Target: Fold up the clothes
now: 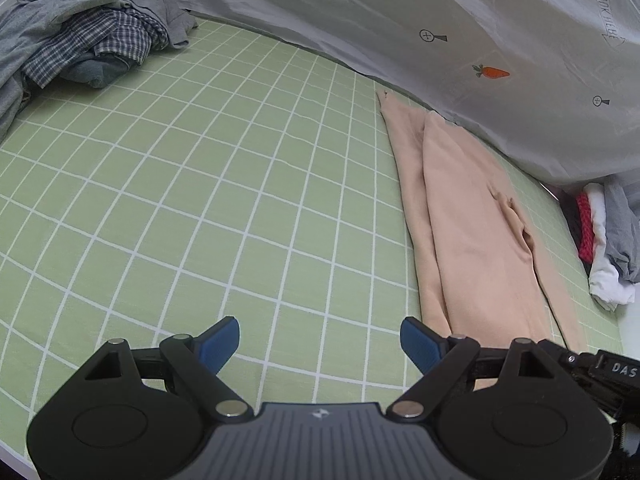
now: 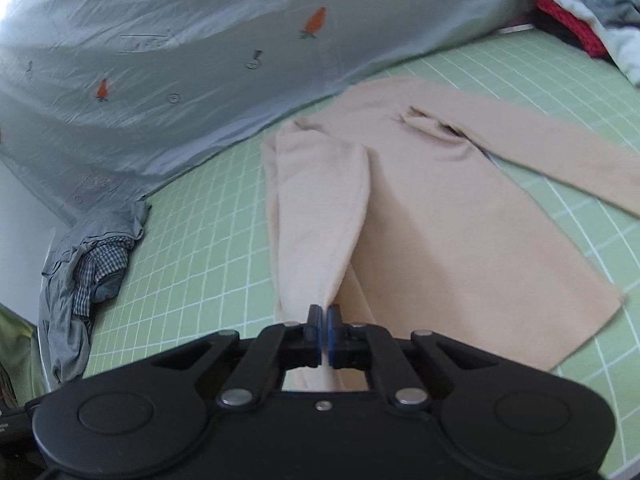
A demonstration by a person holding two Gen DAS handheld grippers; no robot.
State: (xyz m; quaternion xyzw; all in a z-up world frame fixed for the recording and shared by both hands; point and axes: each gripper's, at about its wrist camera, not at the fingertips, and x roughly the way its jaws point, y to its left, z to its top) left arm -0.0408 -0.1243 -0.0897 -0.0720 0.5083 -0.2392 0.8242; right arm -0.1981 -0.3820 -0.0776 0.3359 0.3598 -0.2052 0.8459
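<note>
Where legible, "LOOK HERE" print (image 1: 609,16)

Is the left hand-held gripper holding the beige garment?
No, the left hand-held gripper is open over the bare green sheet, and the beige garment lies to its right, untouched.

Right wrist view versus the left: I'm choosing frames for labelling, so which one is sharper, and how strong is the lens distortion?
Left wrist view: sharp, grid lines on the green sheet crisp but bowed strongly by the fisheye, dark corners. Right wrist view: softer, motion blur on the beige top and the grey cover; the same curving, and the shut right tool up close is fairly clear.
</note>
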